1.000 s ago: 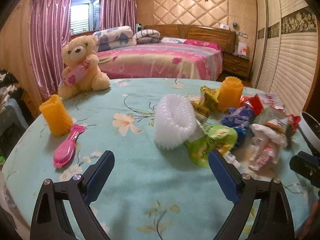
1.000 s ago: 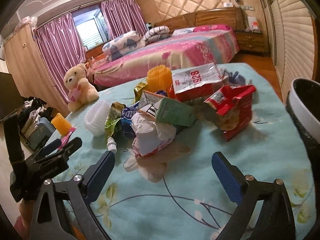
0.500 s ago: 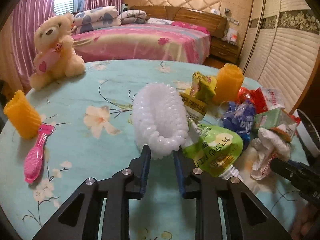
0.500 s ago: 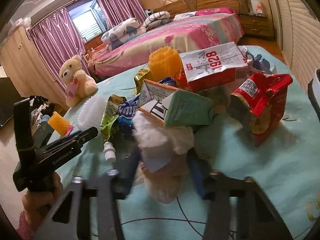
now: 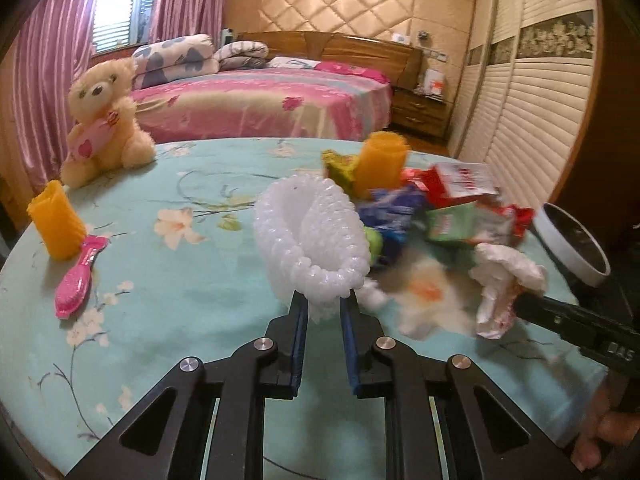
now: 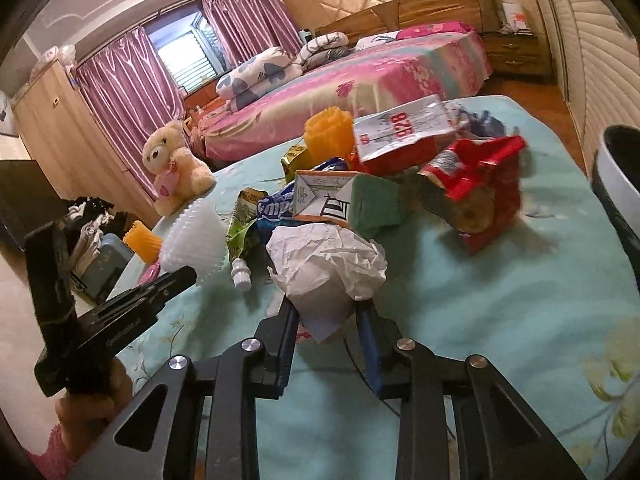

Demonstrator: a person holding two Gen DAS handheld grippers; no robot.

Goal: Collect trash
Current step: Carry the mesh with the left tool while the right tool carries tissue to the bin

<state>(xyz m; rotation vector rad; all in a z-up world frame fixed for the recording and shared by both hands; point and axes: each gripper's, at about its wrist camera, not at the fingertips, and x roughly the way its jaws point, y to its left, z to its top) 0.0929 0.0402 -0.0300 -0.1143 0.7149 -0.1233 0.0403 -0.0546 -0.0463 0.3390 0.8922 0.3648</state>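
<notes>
My left gripper [image 5: 323, 305] pinches the near rim of a white foam fruit net [image 5: 314, 238] and lifts it a little off the table; its jaws are still closing. My right gripper [image 6: 326, 310] squeezes a crumpled white paper wad [image 6: 326, 258], jaws still closing on it. That wad [image 5: 506, 280] also shows at the right of the left wrist view. Behind lies a heap of trash: a green carton [image 6: 352, 202], a red snack bag [image 6: 478, 184], a blue wrapper [image 5: 390, 210] and a green pouch [image 6: 242, 224].
A round table with a teal floral cloth [image 5: 180, 280] carries a teddy bear [image 5: 102, 120], two orange foam cups [image 5: 56, 224] [image 5: 380, 164] and a pink brush [image 5: 76, 284]. A white-rimmed dark bin [image 5: 574, 246] stands at the right edge. A bed [image 5: 260, 108] lies behind.
Both grippers went from wide open to closed: the left on the foam net, the right on the paper wad. The net has come up off the table, and the left view has pulled back.
</notes>
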